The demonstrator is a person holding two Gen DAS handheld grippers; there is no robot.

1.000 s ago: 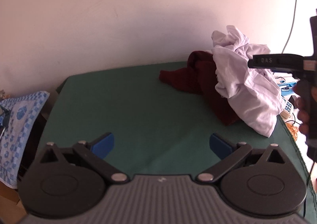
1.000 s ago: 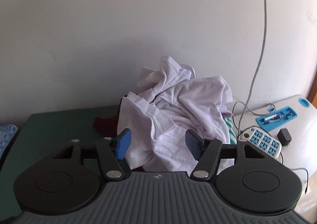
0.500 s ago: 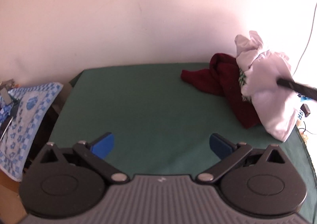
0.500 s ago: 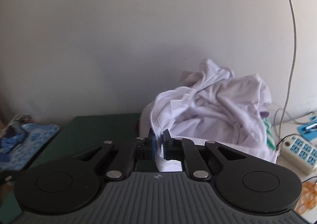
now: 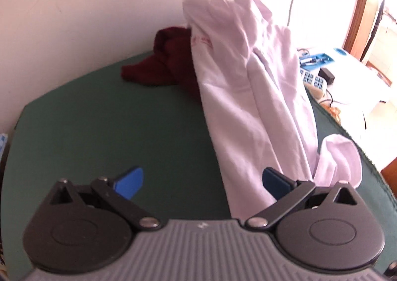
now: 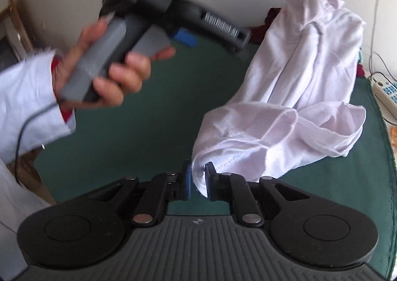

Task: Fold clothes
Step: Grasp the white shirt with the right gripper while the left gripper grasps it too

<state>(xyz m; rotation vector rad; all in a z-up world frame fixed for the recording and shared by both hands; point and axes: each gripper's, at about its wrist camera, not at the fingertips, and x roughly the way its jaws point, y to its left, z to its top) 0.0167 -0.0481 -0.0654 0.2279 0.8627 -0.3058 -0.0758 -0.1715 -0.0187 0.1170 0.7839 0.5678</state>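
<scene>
Right wrist view: your right tongs (image 6: 197,178) pinch a hem of the white garment (image 6: 292,97), which trails across the green worktop (image 6: 139,117) to the maroon garment (image 5: 163,62). Your left tongs (image 5: 202,183) gape wide, holding nothing. Risk: the small bite may slip, or the trailing cloth may drag the maroon piece.

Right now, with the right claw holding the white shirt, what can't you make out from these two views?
- Dark red garment: mostly hidden behind the white shirt in both views.
- Where the shirt's hem and sleeves lie: bunched folds hide them.
- Left hand and left claw in the right wrist view: motion-blurred.
- Right claw: only a pinch of fabric shows, which edge is unclear.
- Table near edge: cut off by the claw body.
</scene>
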